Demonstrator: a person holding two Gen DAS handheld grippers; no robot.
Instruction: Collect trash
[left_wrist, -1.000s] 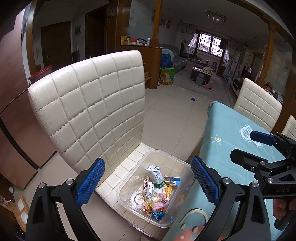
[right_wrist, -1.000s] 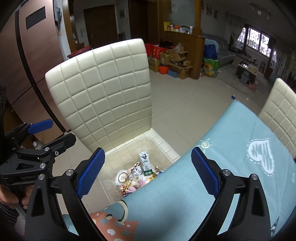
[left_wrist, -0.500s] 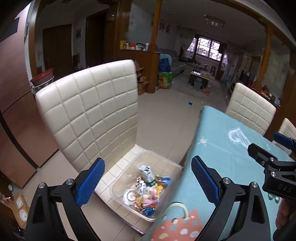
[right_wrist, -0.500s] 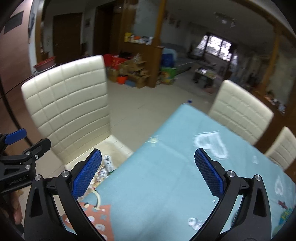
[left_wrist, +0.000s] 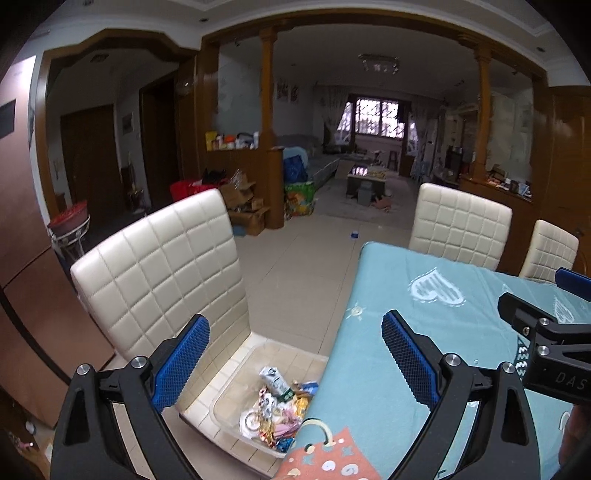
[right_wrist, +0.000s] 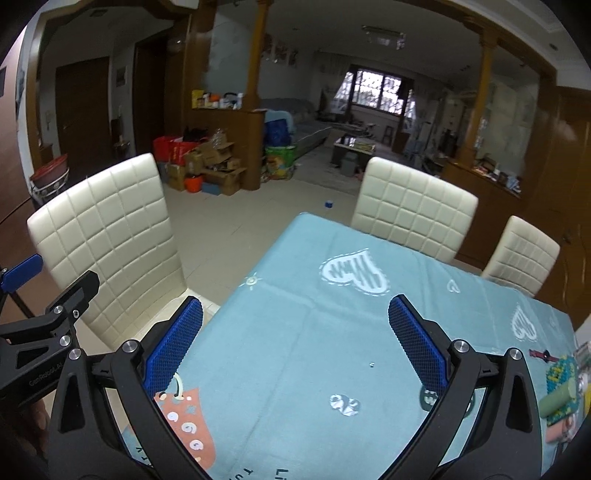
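Note:
A clear plastic bin (left_wrist: 236, 391) sits on the seat of a cream quilted chair (left_wrist: 162, 273) beside the table. It holds a heap of wrappers and a small carton (left_wrist: 275, 382). My left gripper (left_wrist: 295, 360) is open and empty, above the bin and the table edge. My right gripper (right_wrist: 295, 345) is open and empty over the teal tablecloth (right_wrist: 314, 332). Some colourful items (right_wrist: 561, 391) lie at the table's right edge in the right wrist view; I cannot tell what they are. The bin is hidden in the right wrist view.
Two more cream chairs (right_wrist: 413, 206) (right_wrist: 521, 254) stand at the table's far side. The near chair also shows in the right wrist view (right_wrist: 107, 236). Tiled floor (left_wrist: 295, 266) lies beyond, with boxes and bags (right_wrist: 214, 166) by a wooden divider.
Both grippers have lifted and tilted up. The right one has swung right over the table, losing sight of the bin. The bin now sits lower in the left view. Both stay open.

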